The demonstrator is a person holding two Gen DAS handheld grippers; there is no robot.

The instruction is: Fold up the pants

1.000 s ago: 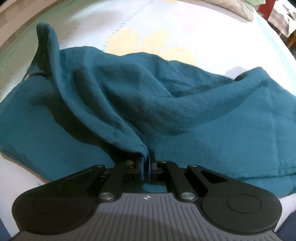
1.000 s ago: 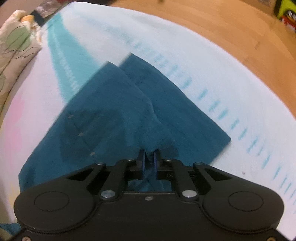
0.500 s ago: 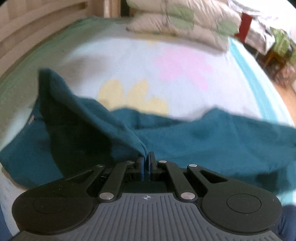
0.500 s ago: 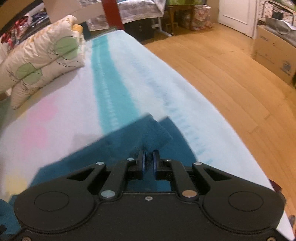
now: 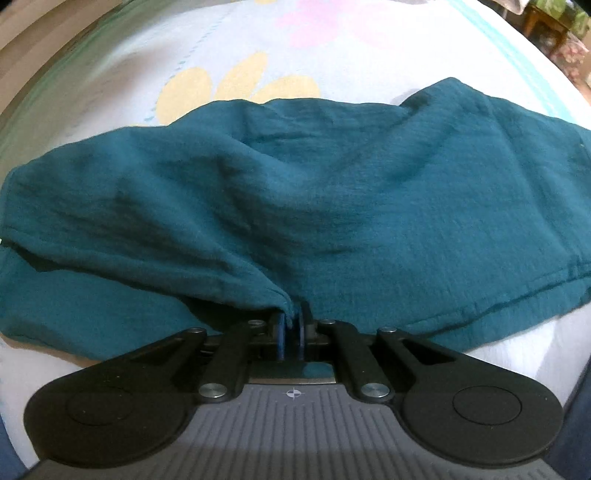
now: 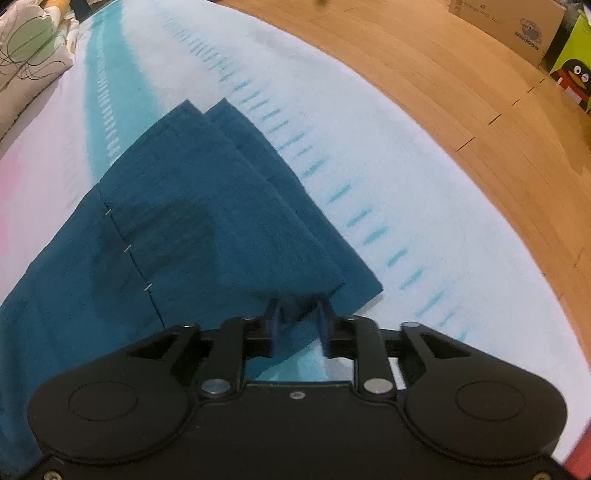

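The teal pants (image 5: 332, 192) lie folded over on the bed. My left gripper (image 5: 293, 325) is shut on a fold of the pants' near edge and holds it low over the lower layer. In the right wrist view the pant legs (image 6: 221, 206) lie stacked, their ends pointing away. My right gripper (image 6: 298, 314) is open, its blue fingers either side of the near corner of the top layer, which rests loose between them.
The bed sheet (image 5: 332, 48) is white with yellow and pink flower prints and a turquoise stripe (image 6: 107, 74). A pillow (image 6: 26, 48) lies at the far left. Wooden floor (image 6: 461, 92) and cardboard boxes (image 6: 517, 26) lie beyond the bed's right edge.
Both grippers carried the pants' edge up and over, then came down, laying the top layer on the lower one. The right gripper has opened and let go; the left stays shut.
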